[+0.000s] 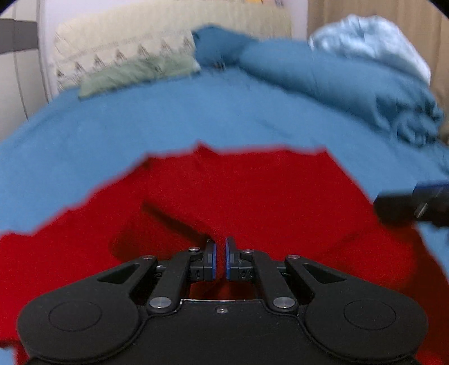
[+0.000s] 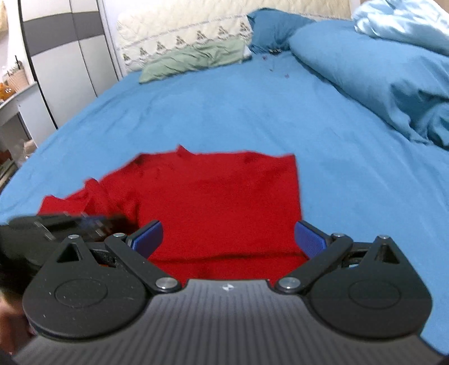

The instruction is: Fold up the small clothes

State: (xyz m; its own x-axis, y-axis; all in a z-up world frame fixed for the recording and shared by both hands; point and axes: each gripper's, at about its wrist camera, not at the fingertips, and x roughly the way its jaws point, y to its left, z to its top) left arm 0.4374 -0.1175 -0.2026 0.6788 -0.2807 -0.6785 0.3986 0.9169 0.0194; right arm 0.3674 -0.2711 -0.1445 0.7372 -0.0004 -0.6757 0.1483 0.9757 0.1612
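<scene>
A red garment (image 1: 238,196) lies spread on the blue bedsheet (image 1: 140,126); it also shows in the right wrist view (image 2: 219,202), with a crumpled sleeve at its left. My left gripper (image 1: 220,251) hovers over the garment with its blue-padded jaws nearly together, a narrow gap between them and no cloth visibly pinched. My right gripper (image 2: 228,235) is wide open over the garment's near edge and empty. The right gripper shows at the right edge of the left wrist view (image 1: 415,205); the left gripper shows blurred at the left of the right wrist view (image 2: 64,224).
A green pillow (image 2: 193,59) and a cream patterned pillow (image 2: 182,31) lie at the head of the bed. A bunched blue duvet (image 2: 378,73) and a pale blue cloth (image 2: 401,25) lie along the right. A wardrobe (image 2: 64,56) stands to the left.
</scene>
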